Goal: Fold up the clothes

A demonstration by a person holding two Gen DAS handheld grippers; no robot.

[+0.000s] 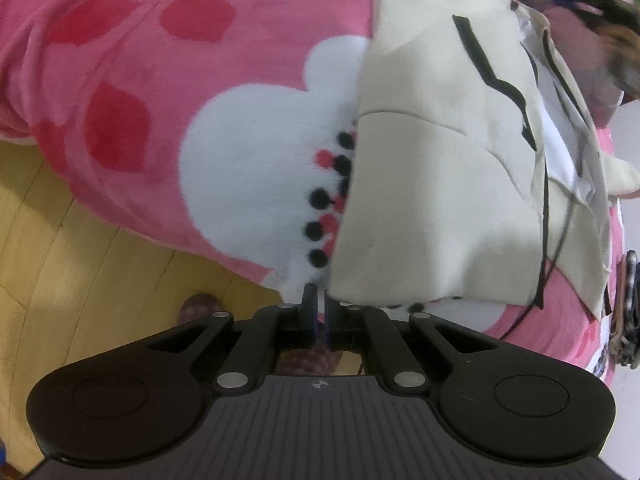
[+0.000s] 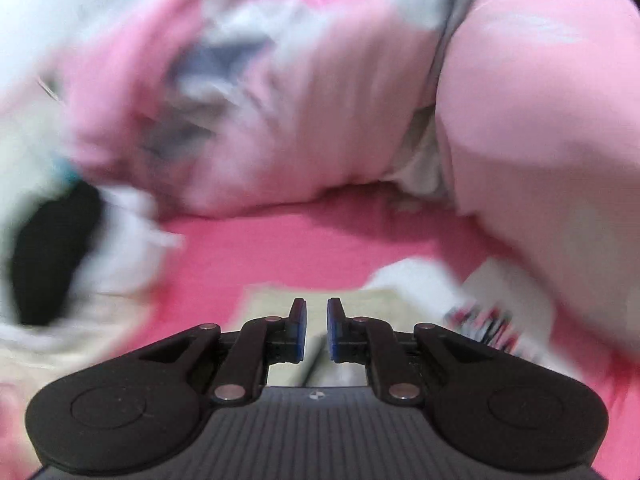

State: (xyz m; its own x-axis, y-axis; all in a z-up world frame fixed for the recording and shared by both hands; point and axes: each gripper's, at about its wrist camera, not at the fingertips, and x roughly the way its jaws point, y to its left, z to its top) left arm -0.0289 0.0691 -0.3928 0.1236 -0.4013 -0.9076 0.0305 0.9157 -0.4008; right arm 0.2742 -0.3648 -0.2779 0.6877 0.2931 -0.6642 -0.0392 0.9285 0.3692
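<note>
A cream garment with black trim lies spread on a pink blanket that bears a white shape with black dots. My left gripper is shut, its tips at the garment's near left corner, over the blanket's edge; I see no cloth between the pads. The right wrist view is blurred by motion. There my right gripper hangs above a strip of cream cloth on the pink blanket, its jaws a narrow gap apart with nothing between them.
Wooden floor and a person's slippered foot show below the bed's edge. A checked item lies at the right. A bulky pale pink quilt, a black item and a patterned item surround the right gripper.
</note>
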